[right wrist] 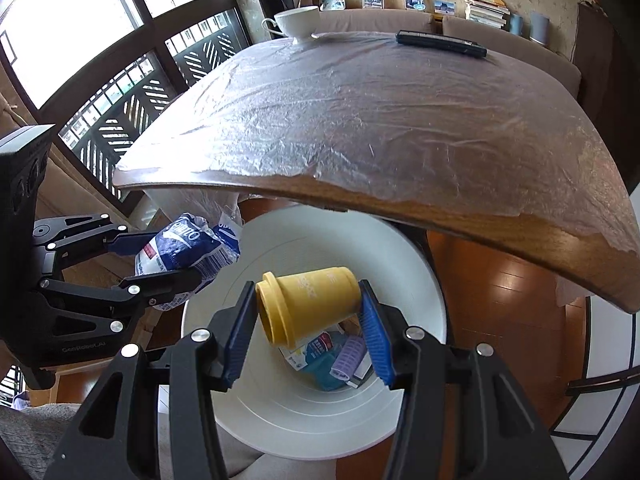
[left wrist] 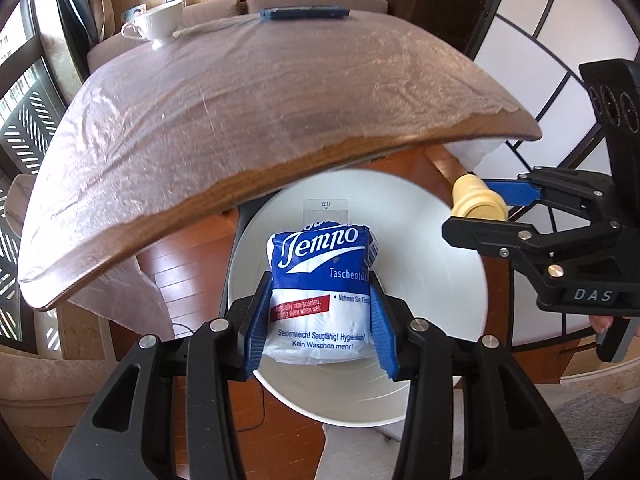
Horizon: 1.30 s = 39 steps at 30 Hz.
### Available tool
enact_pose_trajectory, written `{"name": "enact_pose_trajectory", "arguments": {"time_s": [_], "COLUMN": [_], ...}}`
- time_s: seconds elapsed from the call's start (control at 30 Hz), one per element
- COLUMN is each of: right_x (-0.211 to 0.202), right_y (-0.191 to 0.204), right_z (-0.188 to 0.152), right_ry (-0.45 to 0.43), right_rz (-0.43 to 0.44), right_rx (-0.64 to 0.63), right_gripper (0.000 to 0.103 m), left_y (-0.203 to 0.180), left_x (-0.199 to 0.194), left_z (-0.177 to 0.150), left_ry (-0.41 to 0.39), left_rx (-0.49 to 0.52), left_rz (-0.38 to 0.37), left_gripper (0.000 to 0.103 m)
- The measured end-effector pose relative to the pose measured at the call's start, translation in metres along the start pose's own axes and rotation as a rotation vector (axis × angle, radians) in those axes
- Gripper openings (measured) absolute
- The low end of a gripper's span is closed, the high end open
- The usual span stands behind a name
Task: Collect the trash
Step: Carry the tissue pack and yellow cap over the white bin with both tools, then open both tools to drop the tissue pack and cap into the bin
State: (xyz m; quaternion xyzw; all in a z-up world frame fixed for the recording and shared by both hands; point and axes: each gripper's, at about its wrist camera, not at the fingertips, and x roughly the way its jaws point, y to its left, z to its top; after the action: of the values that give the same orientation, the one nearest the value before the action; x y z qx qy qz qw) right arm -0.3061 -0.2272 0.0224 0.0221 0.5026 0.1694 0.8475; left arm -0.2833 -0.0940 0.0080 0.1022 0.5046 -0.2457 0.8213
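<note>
White plastic forms the round waste bin [right wrist: 408, 280] that stands on the wooden floor, just under the near edge of the table [right wrist: 400, 128]. Both items of trash hang over its opening, so I judge the collecting to be near its end and only the dropping to be left.

The left hand-held gripper [left wrist: 320, 320] pinches a blue and white Tempo tissue pack [left wrist: 320, 280] between its blue pads, directly above the bin. The right hand-held gripper [right wrist: 308, 328] is pressed on a yellow paper cup with lid [right wrist: 308, 304], which lies tilted on its side between the fingers, also over the opening. Neither item is released yet.

At the bottom of the bin some trash already lies: a purple hair roller [right wrist: 347, 357], a teal piece, and some printed packaging or paper that I cannot name exactly.

On the table, which is covered with a thin plastic film, I see only a white teacup [right wrist: 298, 22] at the far edge and a dark remote control [right wrist: 440, 44]. These do not look like trash to me, so probably nothing more waits there to be collected.
</note>
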Motion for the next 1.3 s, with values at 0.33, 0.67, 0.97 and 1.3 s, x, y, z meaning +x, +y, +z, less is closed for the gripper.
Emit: {"name": "enact_pose_trajectory", "arguments": {"time_s": [0.33,0.67,0.97,1.3], "right_x": [0.019,0.039,0.06,0.053], "right_y": [-0.007,-0.014,-0.022,-0.04], "right_z": [-0.012,-0.018,-0.017,-0.015], "right_ry": [0.057,0.108,0.158,0.179], "right_rz": [-0.003,-0.007,-0.001,-0.013], "right_rx": [-0.002,-0.017,-0.025,-0.001], "right_gripper": [0.049,0.049,0.049,0.075], "left_y": [-0.004,-0.01,-0.015,-0.011], "left_x": [0.019,0.039,0.066,0.077], "left_z": [-0.006,-0.009,-0.007,-0.004], "left_ry": [0.046,0.085,0.128,0.166], "left_rx": [0.007,0.025,0.04,0.06], "left_rz": [0.019,0.043,0.051,0.037], "left_gripper": [0.046,0.046,0.046,0.067]}}
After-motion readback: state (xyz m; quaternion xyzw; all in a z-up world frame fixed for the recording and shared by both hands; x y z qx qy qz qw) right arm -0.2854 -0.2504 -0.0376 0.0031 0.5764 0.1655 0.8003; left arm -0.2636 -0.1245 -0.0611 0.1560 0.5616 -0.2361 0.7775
